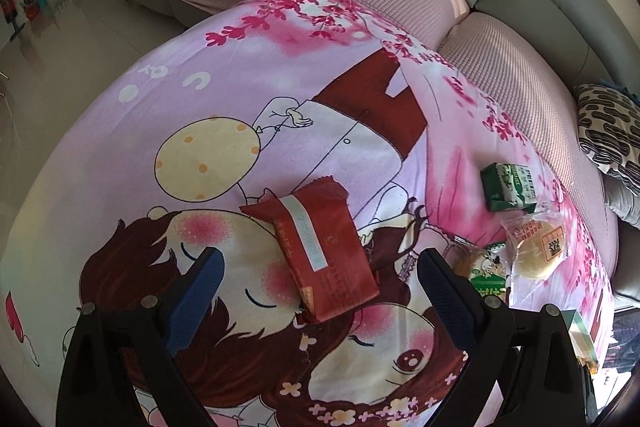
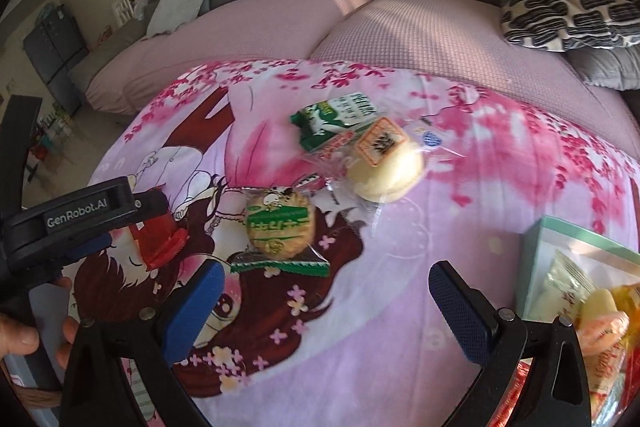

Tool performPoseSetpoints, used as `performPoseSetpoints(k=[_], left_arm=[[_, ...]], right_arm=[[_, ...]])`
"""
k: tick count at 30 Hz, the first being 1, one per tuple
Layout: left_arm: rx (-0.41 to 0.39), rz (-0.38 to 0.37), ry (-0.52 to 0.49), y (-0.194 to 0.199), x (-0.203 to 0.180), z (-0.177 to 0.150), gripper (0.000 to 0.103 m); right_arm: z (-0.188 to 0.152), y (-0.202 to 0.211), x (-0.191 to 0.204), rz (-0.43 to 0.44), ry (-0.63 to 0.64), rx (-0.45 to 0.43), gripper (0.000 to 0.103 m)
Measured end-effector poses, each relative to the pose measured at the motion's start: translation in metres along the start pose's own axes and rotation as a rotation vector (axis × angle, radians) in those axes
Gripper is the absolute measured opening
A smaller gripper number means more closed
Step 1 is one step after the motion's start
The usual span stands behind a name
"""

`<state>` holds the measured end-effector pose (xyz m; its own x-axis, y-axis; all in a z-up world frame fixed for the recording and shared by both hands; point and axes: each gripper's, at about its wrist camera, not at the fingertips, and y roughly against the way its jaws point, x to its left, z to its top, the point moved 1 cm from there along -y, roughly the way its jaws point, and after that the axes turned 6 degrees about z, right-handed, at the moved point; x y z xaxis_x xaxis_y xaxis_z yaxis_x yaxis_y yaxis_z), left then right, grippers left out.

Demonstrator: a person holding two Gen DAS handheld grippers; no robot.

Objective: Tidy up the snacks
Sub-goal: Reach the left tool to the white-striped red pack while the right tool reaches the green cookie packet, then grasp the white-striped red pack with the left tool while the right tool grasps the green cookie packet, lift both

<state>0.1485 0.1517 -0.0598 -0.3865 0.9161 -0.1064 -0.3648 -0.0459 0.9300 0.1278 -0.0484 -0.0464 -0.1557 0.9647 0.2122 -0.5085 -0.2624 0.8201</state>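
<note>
Blue-padded, the left claw (image 1: pixel 320 279) gapes empty around one red packet (image 1: pixel 320 251) on the cartoon sheet (image 1: pixel 240 67). Equally wide and empty, the right claw (image 2: pixel 326 287) faces one green-wrapped biscuit (image 2: pixel 280 227), one pale bun (image 2: pixel 384 171) and one green carton (image 2: pixel 332 123). Several snacks already fill the mint box (image 2: pixel 536 247); four seem left.

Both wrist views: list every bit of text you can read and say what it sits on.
"GenRobot.AI": white letters on the left gripper's black body, seen in the right wrist view.
Red snack packet: print on its pale stripe, too blurred to read.
Green carton: white lettering, too blurred.
Round biscuit packet: green label, unreadable.
Pale bun wrapper: orange label, characters unreadable.
</note>
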Motion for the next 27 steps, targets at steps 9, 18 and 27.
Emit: performPoseSetpoints(k=[9, 18, 27], left_arm=[[0.033, 0.001, -0.007, -0.017, -0.003, 0.0, 0.082], [0.021, 0.038, -0.025, -0.021, -0.008, 0.0, 0.056], [0.022, 0.01, -0.036, -0.018, -0.015, -0.001, 0.042]], right_arm=[[0.01, -0.035, 0.014, -0.014, 0.043, 0.046, 0.085], [0.011, -0.048, 0.022, -0.008, 0.062, 0.075, 0.056], [0.011, -0.046, 0.023, -0.013, 0.067, 0.084, 0.051]])
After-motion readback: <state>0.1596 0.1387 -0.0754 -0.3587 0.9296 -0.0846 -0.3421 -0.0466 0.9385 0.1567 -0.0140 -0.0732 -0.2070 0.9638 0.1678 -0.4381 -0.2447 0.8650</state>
